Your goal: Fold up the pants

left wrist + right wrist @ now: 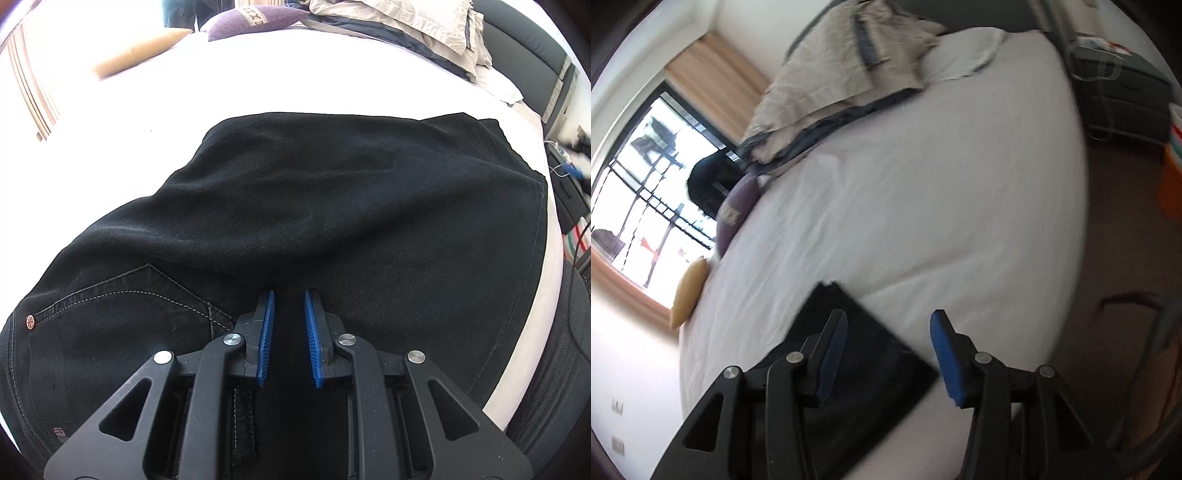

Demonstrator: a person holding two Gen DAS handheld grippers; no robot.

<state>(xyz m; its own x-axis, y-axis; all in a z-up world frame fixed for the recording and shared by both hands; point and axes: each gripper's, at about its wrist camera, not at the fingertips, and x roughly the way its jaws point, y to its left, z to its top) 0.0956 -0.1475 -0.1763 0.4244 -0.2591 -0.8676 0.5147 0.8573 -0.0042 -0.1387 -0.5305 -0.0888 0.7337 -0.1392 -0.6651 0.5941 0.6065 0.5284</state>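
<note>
The black denim pants [332,206] lie spread on the white-sheeted bed [295,74], folded over on themselves near the bed's near edge, with a stitched back pocket and a copper rivet [29,320] showing toward the left end. The hemmed end of the fabric reaches the bed's right edge, where a strip of white sheet still shows beside it.

The left gripper [289,306] tilts steeply down over the pants, its black linkage arms spread low in the left wrist view. Its blue ribbed pads [266,332] stand in a narrow gap, and a strip of black cloth runs up between them. The pads look pinched on that fold, holding the pants.

The right gripper [888,332] is held above the bed, pointing down at a gentler slant and rolled to one side, so the room looks tilted in its view. Its blue fingers [945,354] stand well apart with nothing between them. A corner of the pants [857,332] lies flat on the sheet beneath it, clear of both pads.

At the bed's far end sits a rumpled beige and grey blanket [827,81]. A purple cushion [737,206] and a tan cushion [689,291] rest along the edge by the window [646,177].
</note>
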